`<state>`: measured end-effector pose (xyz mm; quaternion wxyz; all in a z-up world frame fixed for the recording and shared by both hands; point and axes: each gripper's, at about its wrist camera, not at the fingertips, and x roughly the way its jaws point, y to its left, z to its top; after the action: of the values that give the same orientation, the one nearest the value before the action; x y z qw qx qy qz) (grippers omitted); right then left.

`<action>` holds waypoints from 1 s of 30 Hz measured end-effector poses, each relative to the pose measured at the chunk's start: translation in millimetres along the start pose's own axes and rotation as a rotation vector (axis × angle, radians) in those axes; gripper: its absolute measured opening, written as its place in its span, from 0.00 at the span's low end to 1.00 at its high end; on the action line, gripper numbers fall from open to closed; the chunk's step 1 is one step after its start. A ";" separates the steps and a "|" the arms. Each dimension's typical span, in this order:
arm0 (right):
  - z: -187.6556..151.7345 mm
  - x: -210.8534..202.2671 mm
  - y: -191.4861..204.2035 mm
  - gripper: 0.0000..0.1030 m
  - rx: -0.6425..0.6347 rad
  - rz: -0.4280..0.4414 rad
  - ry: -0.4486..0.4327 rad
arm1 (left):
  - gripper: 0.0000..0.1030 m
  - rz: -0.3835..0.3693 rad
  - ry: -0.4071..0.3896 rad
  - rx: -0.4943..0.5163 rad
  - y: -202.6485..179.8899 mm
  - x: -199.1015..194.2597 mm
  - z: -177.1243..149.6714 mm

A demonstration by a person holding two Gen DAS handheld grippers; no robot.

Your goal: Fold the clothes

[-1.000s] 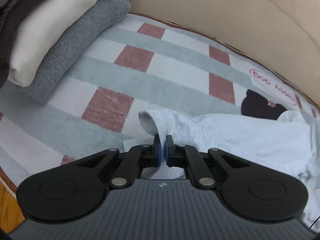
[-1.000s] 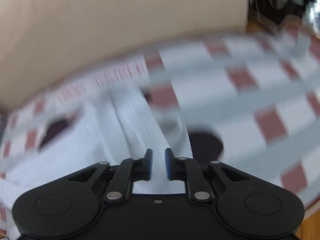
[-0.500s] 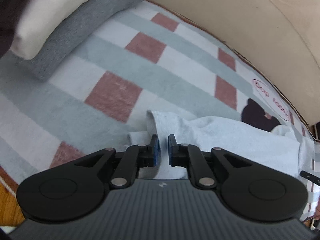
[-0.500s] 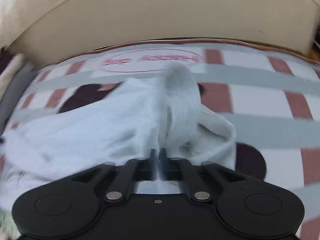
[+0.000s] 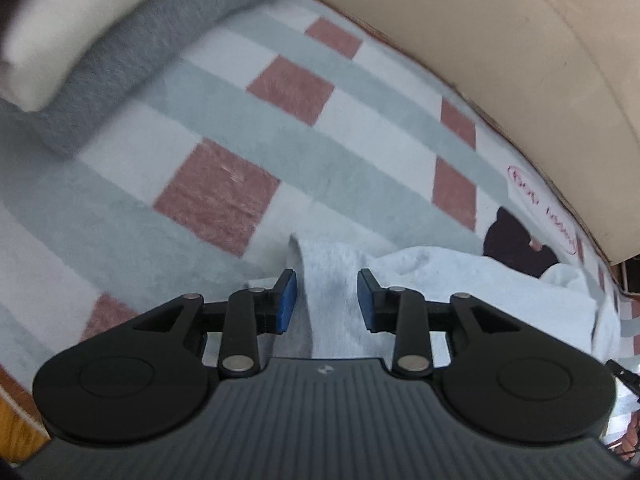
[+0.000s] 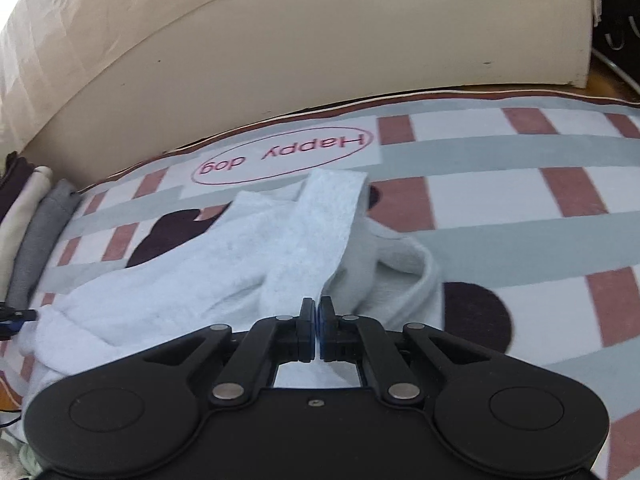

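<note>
A light grey garment (image 6: 248, 256) lies crumpled on the checked blanket (image 6: 500, 208). In the right wrist view my right gripper (image 6: 318, 322) is shut on a strip of the garment that runs forward to a squared end (image 6: 336, 184). In the left wrist view the garment (image 5: 460, 284) lies under my left gripper (image 5: 326, 296), which is open, with a fold of the cloth between its blue pads (image 5: 287, 300), apart from them.
A stack of folded clothes, grey (image 5: 152, 40) under white (image 5: 80, 12), sits at the blanket's far left; it also shows in the right wrist view (image 6: 36, 236). A beige sofa base (image 6: 320, 40) borders the blanket at the back. Wooden floor (image 5: 16, 428) shows at the near-left corner.
My left gripper has opened and let go of the garment's edge. My right gripper has closed on the garment strip and the view has steadied.
</note>
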<state>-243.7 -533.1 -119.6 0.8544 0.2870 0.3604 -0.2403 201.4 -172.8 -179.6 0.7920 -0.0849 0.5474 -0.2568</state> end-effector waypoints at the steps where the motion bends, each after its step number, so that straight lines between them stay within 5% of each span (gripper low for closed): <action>1: 0.2 1.0 -1.3 0.09 0.015 0.022 0.002 | 0.29 -0.014 -0.002 0.016 -2.7 3.2 0.4; 2: -0.3 2.2 -1.8 0.09 0.031 0.035 0.002 | 0.28 -0.029 -0.003 0.033 -5.4 6.5 0.8; 3: -0.8 3.4 -2.3 0.10 0.047 0.047 0.001 | 0.09 -0.045 -0.014 0.042 -7.5 6.0 0.4; 4: -1.4 4.6 -2.7 0.12 0.063 0.059 0.001 | 0.02 -0.066 -0.042 0.035 -8.2 -1.8 -1.8; 5: -1.7 8.7 -3.0 0.28 0.073 0.049 0.012 | 0.02 -0.086 -0.070 0.028 -8.9 -9.6 -4.0; 7: -3.6 15.0 -3.4 0.42 0.087 0.011 0.024 | 0.02 -0.122 -0.151 0.042 -14.5 -38.3 -12.1; 10: -5.8 22.6 -6.8 0.42 0.114 0.016 0.051 | 0.02 -0.240 -0.241 0.094 -23.1 -89.8 -37.7; 13: -8.1 24.9 -10.1 0.42 0.116 0.029 0.065 | 0.02 -0.276 -0.151 0.146 -29.4 -110.2 -65.1; 15: -11.4 27.6 -13.7 0.42 0.125 0.048 0.083 | 0.03 -0.151 -0.067 0.212 -34.5 -105.4 -78.1; 16: -13.9 27.8 -14.6 0.35 0.121 0.068 0.081 | 0.03 -0.072 -0.027 0.252 -36.8 -102.2 -84.8; 17: -15.7 25.5 -13.5 0.04 0.096 0.103 0.064 | 0.03 -0.005 0.002 0.284 -38.2 -99.3 -90.2; 21: 3.7 -18.9 -23.2 0.03 0.133 0.306 -0.155 | 0.03 0.010 0.020 0.243 -30.0 -97.6 -92.3; 23: 19.4 -41.0 -30.6 0.03 0.134 0.328 -0.225 | 0.03 0.001 -0.004 0.241 -28.0 -103.0 -93.6; 27: 21.0 -40.4 -38.6 0.03 0.104 0.225 -0.186 | 0.06 -0.033 -0.043 0.270 -32.6 -107.4 -97.4; 30: 4.6 -11.5 -40.4 0.03 0.093 0.121 -0.058 | 0.28 -0.046 -0.040 0.308 -39.6 -105.6 -98.0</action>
<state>-273.7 -562.9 -121.2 0.8632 0.3405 0.3058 -0.2132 71.3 -139.5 -114.1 0.8003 0.0200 0.4836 -0.3540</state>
